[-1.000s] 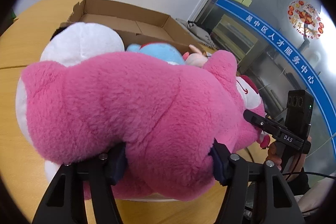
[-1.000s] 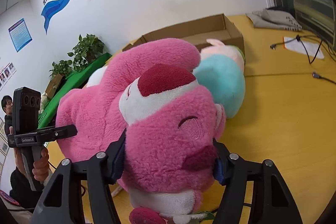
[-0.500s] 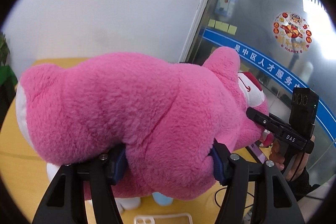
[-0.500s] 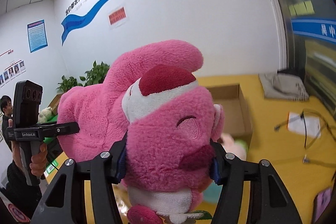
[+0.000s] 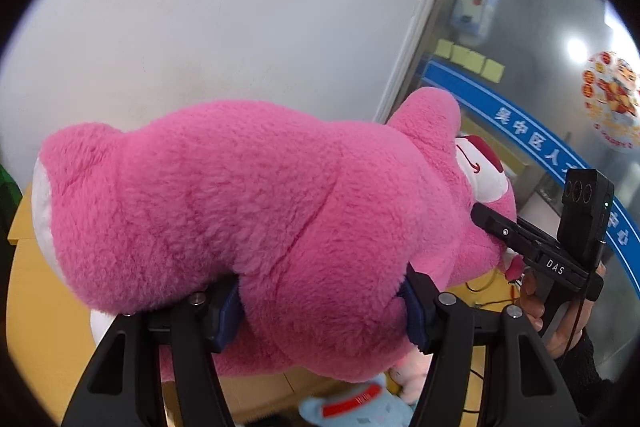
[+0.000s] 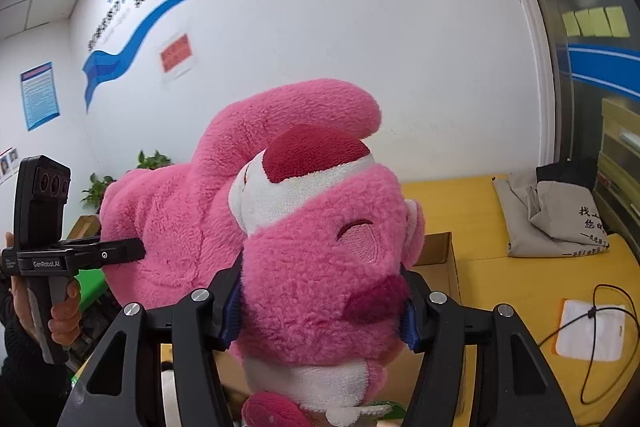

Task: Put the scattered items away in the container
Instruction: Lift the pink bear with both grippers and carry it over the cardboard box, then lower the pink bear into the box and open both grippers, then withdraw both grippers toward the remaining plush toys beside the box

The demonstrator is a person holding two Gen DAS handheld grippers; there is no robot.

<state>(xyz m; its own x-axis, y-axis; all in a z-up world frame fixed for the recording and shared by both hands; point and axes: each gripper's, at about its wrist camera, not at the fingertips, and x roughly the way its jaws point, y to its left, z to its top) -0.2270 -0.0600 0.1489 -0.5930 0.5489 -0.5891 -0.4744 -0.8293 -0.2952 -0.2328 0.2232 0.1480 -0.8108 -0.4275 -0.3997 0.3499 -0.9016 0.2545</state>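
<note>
A big pink plush bear (image 5: 256, 219) hangs in the air between both grippers. My left gripper (image 5: 320, 311) is shut on its body. My right gripper (image 6: 320, 311) is shut on its head (image 6: 320, 267), and also shows at the right of the left wrist view (image 5: 520, 243). The left gripper shows at the left of the right wrist view (image 6: 80, 255). The cardboard box (image 6: 440, 251) lies below and behind the bear, mostly hidden. A blue plush (image 5: 352, 407) and a pale pink plush (image 5: 412, 375) lie under the bear.
The yellow table (image 6: 520, 287) holds a grey cloth bag (image 6: 552, 219), a white packet (image 6: 592, 331) and a black cable (image 6: 608, 339) at the right. A white wall and glass doors stand behind. Potted plants (image 6: 100, 187) stand at the far left.
Both grippers have lifted the pink bear higher off the table. The box and other plush toys have dropped toward the bottom of the views; the wall now fills the background.
</note>
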